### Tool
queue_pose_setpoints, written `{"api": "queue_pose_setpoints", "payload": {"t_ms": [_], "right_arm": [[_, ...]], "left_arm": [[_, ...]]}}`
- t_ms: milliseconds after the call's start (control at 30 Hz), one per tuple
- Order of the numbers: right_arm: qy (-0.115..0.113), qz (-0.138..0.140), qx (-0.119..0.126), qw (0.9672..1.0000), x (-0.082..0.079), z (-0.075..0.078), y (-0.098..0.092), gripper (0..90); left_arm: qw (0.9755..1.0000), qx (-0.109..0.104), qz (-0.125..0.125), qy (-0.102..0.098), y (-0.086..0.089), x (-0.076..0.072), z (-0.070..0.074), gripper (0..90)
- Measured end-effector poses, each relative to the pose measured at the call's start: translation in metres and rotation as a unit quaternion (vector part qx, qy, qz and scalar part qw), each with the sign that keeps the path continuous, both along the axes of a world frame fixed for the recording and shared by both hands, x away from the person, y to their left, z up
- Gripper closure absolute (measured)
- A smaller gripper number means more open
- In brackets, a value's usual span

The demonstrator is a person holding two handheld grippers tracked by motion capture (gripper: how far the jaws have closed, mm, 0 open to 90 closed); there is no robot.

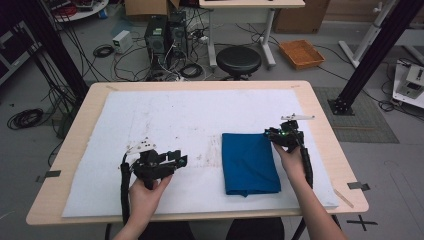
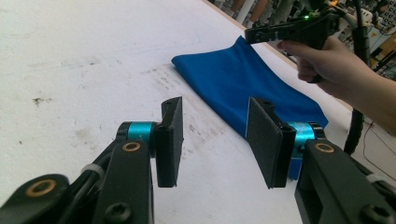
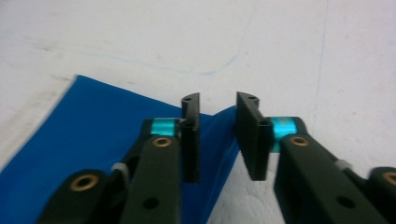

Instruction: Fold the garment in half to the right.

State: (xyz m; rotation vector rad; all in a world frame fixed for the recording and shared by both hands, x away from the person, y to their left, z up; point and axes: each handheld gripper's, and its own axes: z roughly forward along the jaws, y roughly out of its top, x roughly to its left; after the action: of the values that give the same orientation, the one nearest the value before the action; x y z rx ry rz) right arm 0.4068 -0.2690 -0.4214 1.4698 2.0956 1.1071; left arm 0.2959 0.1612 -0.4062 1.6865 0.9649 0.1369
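Note:
A blue cloth lies folded in a flat rectangle on the white mat, right of the middle. My right gripper hovers at the cloth's far right corner. In the right gripper view its jaws stand a little apart over that corner of the cloth, and nothing is pressed between the pads. My left gripper rests left of the cloth and points toward it. Its jaws are open and bare, with the cloth and the right gripper beyond them.
The mat covers most of a wooden table, leaving a bare rim. Behind the table stand a black stool, computer towers with loose cables, and an orange tray on the floor. Black frame posts rise on both sides.

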Motion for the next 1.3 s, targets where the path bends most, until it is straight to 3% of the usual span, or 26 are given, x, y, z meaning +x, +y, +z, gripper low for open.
{"api": "queue_pose_setpoints", "payload": {"t_ms": [100,367,600,767,867,1000,1067,1167,1300], "right_arm": [[0.002,0.002,-0.007,1.0,0.006,-0.009,-0.001,88.3],[-0.025,0.001,-0.022,0.9994,0.002,-0.014,-0.007,88.7],[-0.031,-0.014,-0.014,0.9993,-0.003,-0.014,-0.017,79.6],[-0.042,-0.01,0.0,0.9991,-0.018,-0.006,-0.028,70.4],[-0.044,-0.006,0.014,0.9989,-0.028,0.0,-0.034,60.0],[-0.063,0.009,0.018,0.9978,-0.041,0.005,-0.043,51.0],[-0.069,0.012,0.016,0.9974,-0.045,0.007,-0.047,48.1],[-0.071,0.019,0.023,0.997,-0.049,0.009,-0.052,46.8],[-0.073,0.025,0.031,0.9965,-0.053,0.014,-0.058,45.7]], "left_arm": [[1.0,0.001,-0.001,0.002,0.0,0.0,-0.001,56.1],[1.0,-0.001,0.001,0.008,0.0,0.0,-0.003,56.1],[1.0,0.001,0.0,0.009,-0.001,0.0,-0.003,56.1],[1.0,0.003,0.004,0.004,0.001,0.0,-0.003,56.1],[0.9999,0.01,0.009,-0.007,0.006,0.002,0.0,56.1],[0.9987,0.022,0.025,-0.04,0.018,0.004,0.005,54.8],[0.9964,0.043,0.035,-0.065,0.024,0.006,0.008,53.7],[0.9902,0.076,0.051,-0.106,0.031,0.007,0.011,52.5],[0.9874,0.083,0.067,-0.117,0.046,0.012,0.012,48.9]]}}
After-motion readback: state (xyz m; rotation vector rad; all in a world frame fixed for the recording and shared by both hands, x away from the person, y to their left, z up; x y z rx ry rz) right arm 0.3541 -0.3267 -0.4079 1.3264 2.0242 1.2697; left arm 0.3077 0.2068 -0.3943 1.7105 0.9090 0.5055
